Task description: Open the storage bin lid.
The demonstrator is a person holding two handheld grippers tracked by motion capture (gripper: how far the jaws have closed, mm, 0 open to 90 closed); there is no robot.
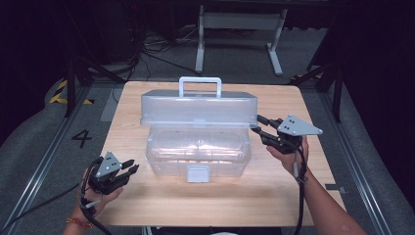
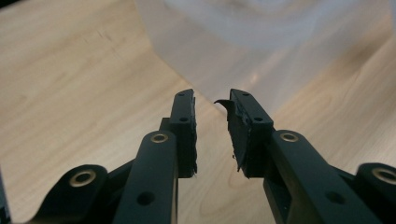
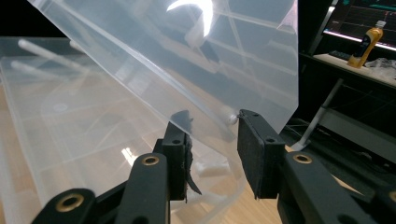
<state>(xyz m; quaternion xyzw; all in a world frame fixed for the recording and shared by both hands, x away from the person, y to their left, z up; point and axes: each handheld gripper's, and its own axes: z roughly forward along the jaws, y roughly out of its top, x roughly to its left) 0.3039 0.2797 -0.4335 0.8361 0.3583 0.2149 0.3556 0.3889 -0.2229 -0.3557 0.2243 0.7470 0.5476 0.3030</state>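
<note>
A dark room with grey carpet and tangled cables surrounds a pale wooden table point(image 1: 147, 205) that sits in the middle of the high view. On it, at the centre of the frame, stands a clear plastic storage box point(image 1: 198, 159) with its lid point(image 1: 198, 108) swung up and back, the white carry handle point(image 1: 199, 85) rising above the lid toward the top centre. A grey latch tab point(image 1: 197, 173) hangs at the front of the box, low in the middle.

The right gripper point(image 1: 258, 126) is at the right of centre in the high view, its tips at the lid's right end. In the right gripper view the lid point(image 3: 187, 65) slants across the upper frame and its lower edge runs down between the two black jaws, which are spread with a gap on either side of the plastic; whether either pad touches it cannot be told. A yellow bottle point(image 3: 367, 41) stands on a shelf in the upper right of that view.

The left gripper point(image 1: 131, 166) hovers at the lower left of the high view, just beside the box's left front corner, released and holding nothing. In the left gripper view the box wall point(image 2: 243, 51) fills the upper middle beyond the parted jaws
</note>
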